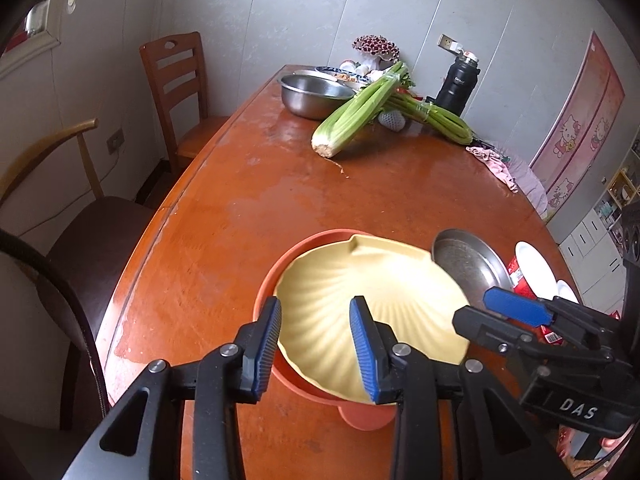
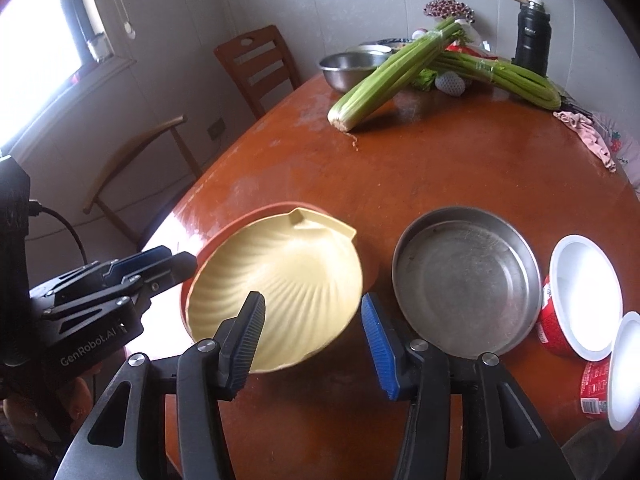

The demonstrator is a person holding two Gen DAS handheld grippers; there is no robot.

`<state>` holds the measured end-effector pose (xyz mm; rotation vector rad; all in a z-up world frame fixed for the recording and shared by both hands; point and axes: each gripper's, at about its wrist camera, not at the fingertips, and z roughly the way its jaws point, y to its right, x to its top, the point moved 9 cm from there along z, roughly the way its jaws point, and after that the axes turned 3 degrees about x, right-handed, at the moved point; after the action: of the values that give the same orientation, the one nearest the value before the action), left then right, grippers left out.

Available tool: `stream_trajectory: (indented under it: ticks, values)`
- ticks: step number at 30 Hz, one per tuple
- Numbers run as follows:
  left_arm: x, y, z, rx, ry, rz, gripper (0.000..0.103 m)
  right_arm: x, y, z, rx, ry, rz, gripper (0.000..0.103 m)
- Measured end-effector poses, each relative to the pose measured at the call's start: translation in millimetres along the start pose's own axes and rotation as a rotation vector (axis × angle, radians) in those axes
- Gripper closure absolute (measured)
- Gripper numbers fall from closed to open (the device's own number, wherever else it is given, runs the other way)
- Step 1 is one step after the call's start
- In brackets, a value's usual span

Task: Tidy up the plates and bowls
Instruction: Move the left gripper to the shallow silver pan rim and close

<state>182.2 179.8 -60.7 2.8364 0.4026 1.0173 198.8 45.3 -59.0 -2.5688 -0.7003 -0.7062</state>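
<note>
A pale yellow shell-shaped plate (image 1: 372,292) (image 2: 288,280) lies slightly tilted inside an orange dish (image 1: 267,276) (image 2: 252,213) on the wooden table. My left gripper (image 1: 316,346) hangs just above their near left rim, open, with the rim between its spread jaws and no pad pressing on it. From the right, my right gripper (image 2: 314,340) straddles the yellow plate's near right edge, also open. Each gripper shows in the other's view: the right gripper (image 1: 500,312), the left gripper (image 2: 160,266). A round steel plate (image 2: 464,280) (image 1: 468,264) sits right of the orange dish.
Two red paper bowls (image 2: 580,300) with white insides stand at the right edge. Celery bunches (image 1: 360,112), a steel bowl (image 1: 312,94), a black flask (image 1: 456,84) and a pink cloth (image 1: 492,164) fill the far end. Two chairs (image 1: 176,88) stand along the table's left side.
</note>
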Motion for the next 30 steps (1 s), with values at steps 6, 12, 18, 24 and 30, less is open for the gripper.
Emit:
stream_trajectory:
  ticks: [6, 12, 18, 24, 30]
  values:
    - [1, 15, -10, 0.0, 0.017, 0.03, 0.065, 1, 6, -23, 0.019, 0.042, 0.016, 0.047]
    - [-7, 44, -12, -0.003, 0.008, 0.098, 0.062, -3, 23, -46, 0.003, 0.072, 0.044, 0.046]
    - [-13, 81, -9, -0.025, -0.005, 0.171, 0.062, -19, 50, -54, -0.014, 0.049, 0.108, 0.046]
    - [-4, 106, -8, -0.035, -0.007, 0.221, 0.054, -30, 80, -61, -0.015, 0.04, 0.194, 0.046]
    - [8, 123, 0, -0.055, -0.027, 0.25, 0.052, -36, 93, -65, -0.006, 0.033, 0.226, 0.045]
